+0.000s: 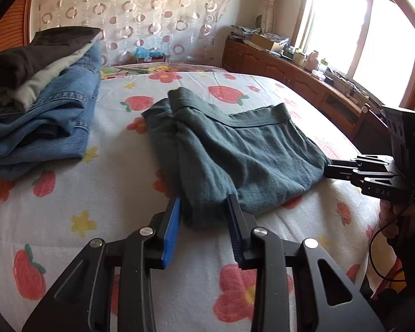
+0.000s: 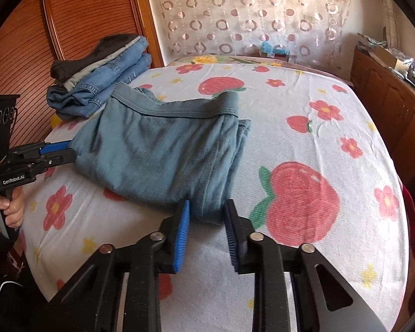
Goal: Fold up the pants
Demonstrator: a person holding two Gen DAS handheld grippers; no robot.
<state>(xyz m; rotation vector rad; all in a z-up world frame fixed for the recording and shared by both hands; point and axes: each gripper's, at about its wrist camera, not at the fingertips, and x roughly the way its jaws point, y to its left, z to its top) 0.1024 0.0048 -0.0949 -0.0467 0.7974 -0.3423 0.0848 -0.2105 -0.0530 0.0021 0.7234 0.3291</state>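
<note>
Folded teal knit pants (image 1: 235,149) on the strawberry-print bedsheet (image 1: 96,193); left gripper (image 1: 204,207) and right gripper (image 2: 207,210) each clamp a near corner, at 6 o'clock in its own view.

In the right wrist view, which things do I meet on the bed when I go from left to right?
left gripper → stack of folded clothes → teal pants → large strawberry print on the bedsheet → wooden cabinet.
</note>
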